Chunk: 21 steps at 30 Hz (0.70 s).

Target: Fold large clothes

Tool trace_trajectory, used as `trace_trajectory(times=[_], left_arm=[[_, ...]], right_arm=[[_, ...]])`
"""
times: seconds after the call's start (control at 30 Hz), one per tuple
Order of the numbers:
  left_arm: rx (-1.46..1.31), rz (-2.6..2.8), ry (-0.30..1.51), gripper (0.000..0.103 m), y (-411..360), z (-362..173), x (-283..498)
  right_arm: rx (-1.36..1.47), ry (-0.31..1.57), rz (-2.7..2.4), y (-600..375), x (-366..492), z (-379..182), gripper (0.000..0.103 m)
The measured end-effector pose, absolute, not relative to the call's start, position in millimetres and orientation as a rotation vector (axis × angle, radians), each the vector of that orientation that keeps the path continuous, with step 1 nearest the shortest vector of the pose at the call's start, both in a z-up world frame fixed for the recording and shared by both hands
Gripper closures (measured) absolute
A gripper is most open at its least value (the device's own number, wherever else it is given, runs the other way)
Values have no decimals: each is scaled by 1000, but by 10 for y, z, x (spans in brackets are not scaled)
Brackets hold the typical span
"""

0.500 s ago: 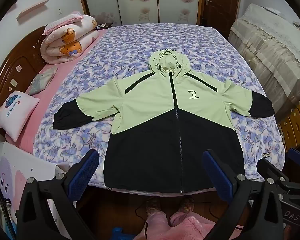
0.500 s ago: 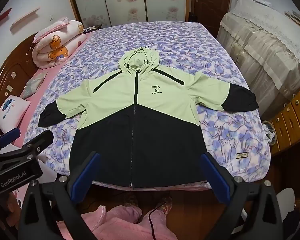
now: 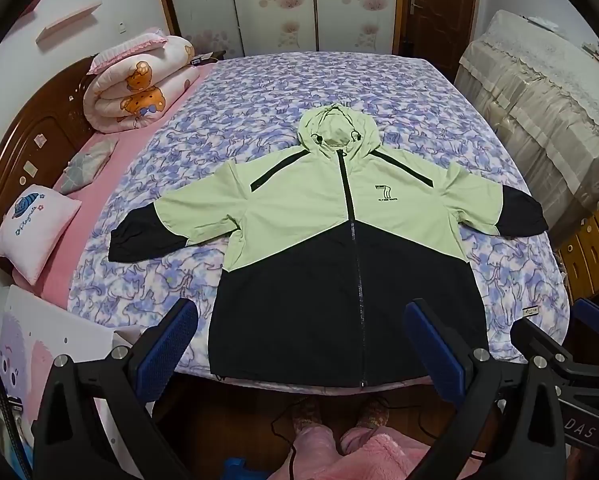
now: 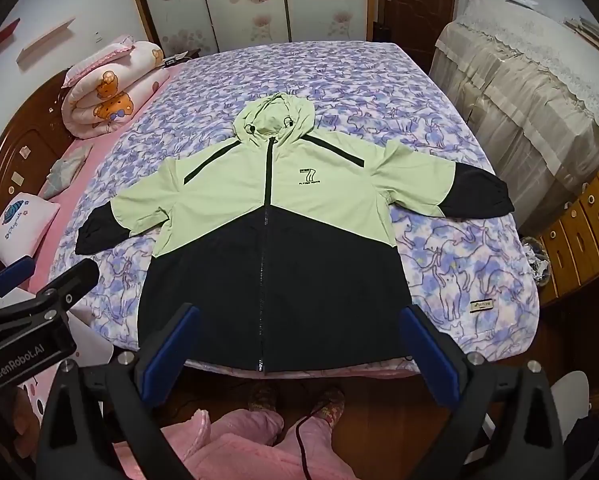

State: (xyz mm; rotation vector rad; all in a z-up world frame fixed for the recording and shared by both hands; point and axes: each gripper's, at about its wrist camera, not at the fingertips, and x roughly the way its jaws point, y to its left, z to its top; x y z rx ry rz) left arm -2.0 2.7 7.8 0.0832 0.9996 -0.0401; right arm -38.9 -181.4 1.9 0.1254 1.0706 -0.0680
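On the bed (image 3: 259, 92) the hooded jacket (image 3: 339, 240) lies flat, both tongs (image 3: 299, 348) (image 4: 299, 344) released above its hem; its slick fabric may slip, skewing the fold.

The jacket (image 3: 339, 248) (image 4: 271, 236) is a hooded zip-front garment, light green across the upper body and upper sleeves, black across the lower body and cuffs. It lies flat and face up on the bed (image 3: 299, 92) (image 4: 459, 256), zipper closed, unfolded. The hem sits at the bed's near edge; the hood points toward the far edge. Both sleeves are spread outward, one toward each side edge of the bed. A small black "7" logo is printed on the chest beside the zipper. Black stripes run along both shoulders.
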Motion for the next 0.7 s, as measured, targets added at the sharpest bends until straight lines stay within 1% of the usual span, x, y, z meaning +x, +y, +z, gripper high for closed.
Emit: trace_trajectory(times=[0.7], left_arm=[[74,-33,995,1,-106,108,-56]], right_arm=[[104,1090,-36,-1967,-363,7,3]])
